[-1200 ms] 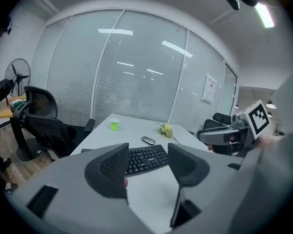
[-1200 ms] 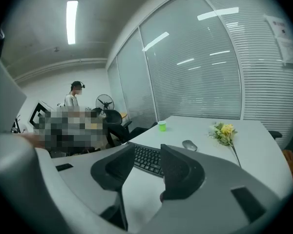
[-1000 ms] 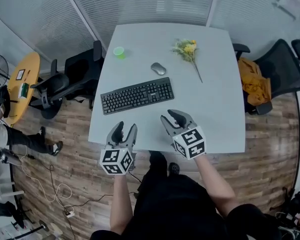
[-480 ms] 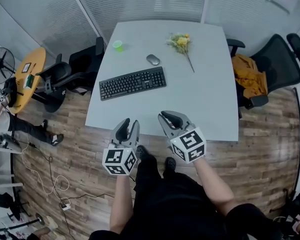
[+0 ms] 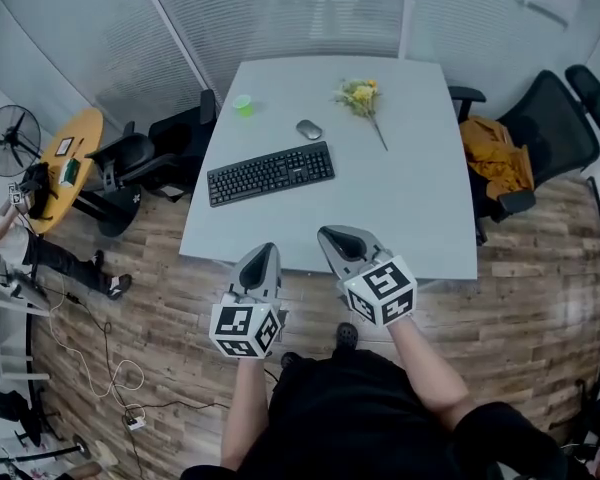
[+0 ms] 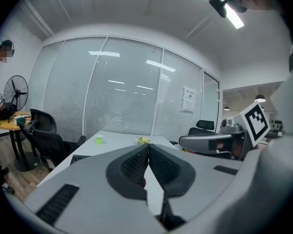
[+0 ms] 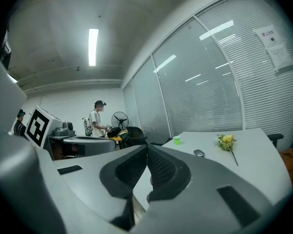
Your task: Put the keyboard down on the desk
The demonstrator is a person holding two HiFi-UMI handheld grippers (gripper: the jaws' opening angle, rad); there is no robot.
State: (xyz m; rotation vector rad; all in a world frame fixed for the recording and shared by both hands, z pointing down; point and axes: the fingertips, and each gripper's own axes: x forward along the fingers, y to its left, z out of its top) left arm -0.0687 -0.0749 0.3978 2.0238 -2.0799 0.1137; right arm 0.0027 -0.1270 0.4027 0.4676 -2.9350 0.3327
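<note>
The black keyboard (image 5: pixel 270 173) lies flat on the pale grey desk (image 5: pixel 410 208), left of its middle, with nothing holding it. Both grippers hang over the wooden floor in front of the desk's near edge, well short of the keyboard. My left gripper (image 5: pixel 262 258) has its jaws closing, pads meeting, with nothing between them (image 6: pixel 148 147). My right gripper (image 5: pixel 337 238) is the same, jaws pressed together and empty (image 7: pixel 146 150). In the left gripper view only a sliver of the keyboard (image 6: pixel 78 157) shows.
Behind the keyboard are a grey mouse (image 5: pixel 308 129), a small green cup (image 5: pixel 243 104) and a yellow flower sprig (image 5: pixel 360 96). Black chairs (image 5: pixel 150 153) stand at the left. A chair with orange cloth (image 5: pixel 495 153) stands at the right. A yellow round table (image 5: pixel 65 163) and a fan (image 5: pixel 10 140) are far left.
Both grippers went from open to shut and drew back from the desk's near edge to over the floor. The keyboard has stayed in its place on the desk.
</note>
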